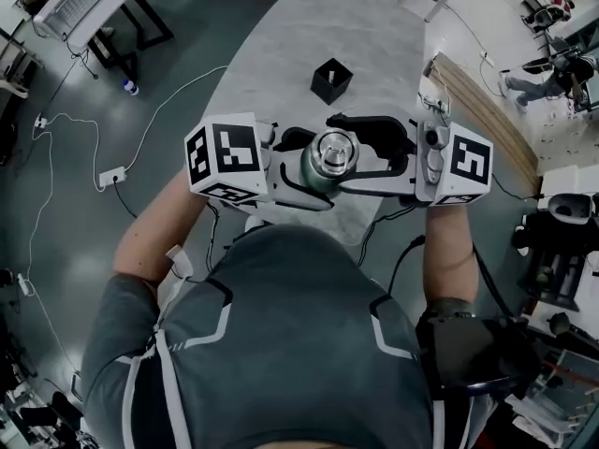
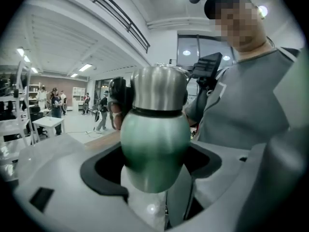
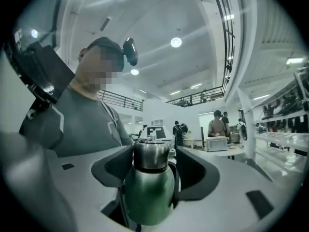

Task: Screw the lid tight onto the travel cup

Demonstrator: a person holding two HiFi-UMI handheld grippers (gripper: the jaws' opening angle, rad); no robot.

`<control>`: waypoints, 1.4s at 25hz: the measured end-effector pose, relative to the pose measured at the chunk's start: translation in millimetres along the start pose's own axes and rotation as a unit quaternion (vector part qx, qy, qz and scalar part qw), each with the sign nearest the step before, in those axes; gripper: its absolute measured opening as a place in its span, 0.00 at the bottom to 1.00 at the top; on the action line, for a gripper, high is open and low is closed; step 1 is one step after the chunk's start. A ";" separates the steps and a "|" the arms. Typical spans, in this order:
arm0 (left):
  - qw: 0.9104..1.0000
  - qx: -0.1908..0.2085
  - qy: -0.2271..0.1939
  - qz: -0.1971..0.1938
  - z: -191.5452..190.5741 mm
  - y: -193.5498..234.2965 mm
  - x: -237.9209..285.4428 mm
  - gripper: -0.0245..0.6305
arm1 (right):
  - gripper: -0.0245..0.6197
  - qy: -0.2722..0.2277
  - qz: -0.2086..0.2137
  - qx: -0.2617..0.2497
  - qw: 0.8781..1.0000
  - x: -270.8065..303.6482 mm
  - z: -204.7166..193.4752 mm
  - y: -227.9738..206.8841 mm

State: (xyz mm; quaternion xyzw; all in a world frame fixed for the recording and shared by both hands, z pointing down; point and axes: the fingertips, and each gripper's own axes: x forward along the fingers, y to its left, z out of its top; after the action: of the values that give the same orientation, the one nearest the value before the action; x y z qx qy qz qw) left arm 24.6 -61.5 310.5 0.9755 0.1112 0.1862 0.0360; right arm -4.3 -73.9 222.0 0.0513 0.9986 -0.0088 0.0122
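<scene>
Cup (image 1: 316, 172) hung over the table's (image 1: 374, 45) near end in the head view, with bare tabletop ahead and a black box (image 1: 331, 79) well apart at twelve o'clock. In the left gripper view, the left gripper (image 2: 153, 161) clamped its green body. In the right gripper view, the right gripper (image 3: 151, 166) held its jaws apart around the lid (image 3: 151, 153), with a gap at three o'clock.

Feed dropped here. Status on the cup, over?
Left gripper clamped on cup. Right gripper open round lid. Lid on cup, tightness unclear. Nothing blocking.
</scene>
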 end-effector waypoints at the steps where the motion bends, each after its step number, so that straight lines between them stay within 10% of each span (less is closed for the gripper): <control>1: 1.000 0.001 0.003 -0.006 1.2 -3.0 2.0 0.62 | 0.50 0.002 0.012 0.000 1.000 0.9 0.2 2.7; 5: 1.000 -0.003 0.013 0.009 0.2 1.3 7.1 0.62 | 0.45 -0.005 0.015 0.001 1.000 1.0 1.8 3.6; 14: 0.985 -0.067 0.045 0.155 -30.8 50.5 2.1 0.62 | 0.44 0.019 -0.231 -0.014 0.973 -2.0 -27.8 -40.4; 26: 1.000 -0.003 0.015 -0.016 6.8 -18.4 3.1 0.62 | 0.50 0.007 0.067 0.001 0.998 3.9 7.2 16.6; 31: 1.000 -0.019 0.021 0.015 4.3 -7.2 1.5 0.62 | 0.44 -0.011 0.038 0.008 0.999 4.8 7.7 10.0; 35: 0.991 -0.050 0.037 0.120 -13.7 30.6 -4.7 0.62 | 0.44 -0.004 -0.109 -0.002 0.994 0.2 -10.2 -22.6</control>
State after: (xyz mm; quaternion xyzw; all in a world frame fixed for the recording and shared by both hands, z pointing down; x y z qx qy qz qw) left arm 21.5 -92.0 325.0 0.9712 -0.0152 0.2305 0.0579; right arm -7.1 -96.1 232.5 -0.0580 0.9982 -0.0082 0.0148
